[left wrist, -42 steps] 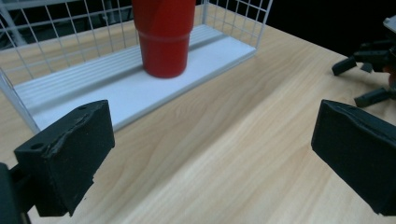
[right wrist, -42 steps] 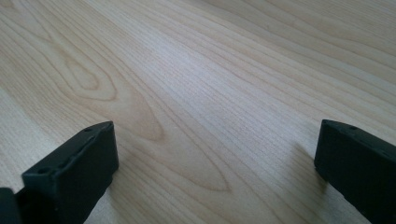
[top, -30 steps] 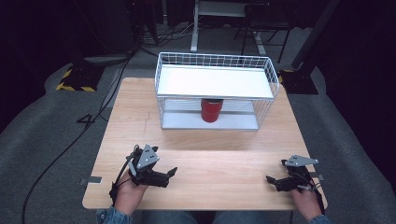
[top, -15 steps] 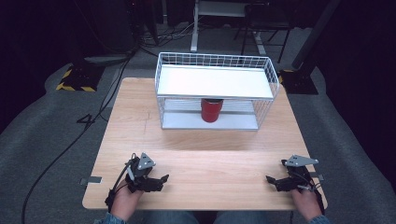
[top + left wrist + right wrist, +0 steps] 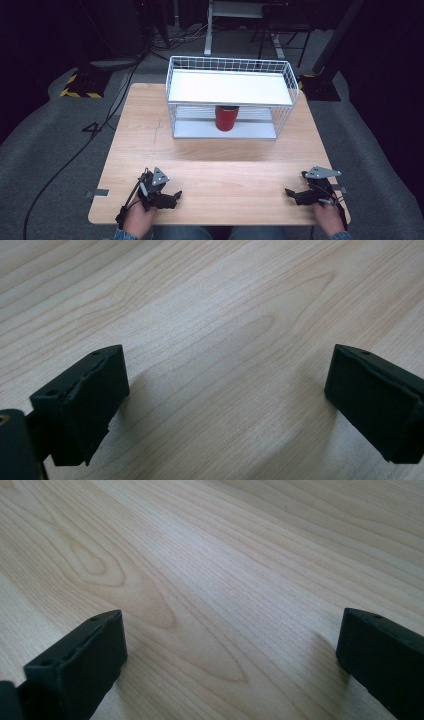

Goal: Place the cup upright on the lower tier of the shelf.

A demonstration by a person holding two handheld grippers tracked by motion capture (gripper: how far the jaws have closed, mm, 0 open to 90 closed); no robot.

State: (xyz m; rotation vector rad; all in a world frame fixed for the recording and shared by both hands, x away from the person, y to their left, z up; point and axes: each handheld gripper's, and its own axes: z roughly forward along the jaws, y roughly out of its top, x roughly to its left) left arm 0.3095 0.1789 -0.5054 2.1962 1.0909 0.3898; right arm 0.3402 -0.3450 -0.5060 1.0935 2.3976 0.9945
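Left gripper (image 5: 172,196) sits low at the near-left corner of the wooden table (image 5: 225,170), held in the person's left hand (image 5: 137,220). In the left gripper view its 2 black jaws stand wide apart over bare wood grain, nothing between them; they have just been opening again after a brief closure.

Right gripper (image 5: 292,194) rests at the near-right corner, held in the right hand (image 5: 327,220), grey three-cornered plate on top. In the right gripper view its jaws are likewise spread wide, with only table surface between them; nothing gripped.

The 2 grippers point toward each other across the near edge, well apart.

Red can (image 5: 226,118) stands upright on the lower level of the white wire rack (image 5: 280,82) at the far side of the table, under the rack's white upper shelf, roughly central. It is well apart from both grippers, untouched.
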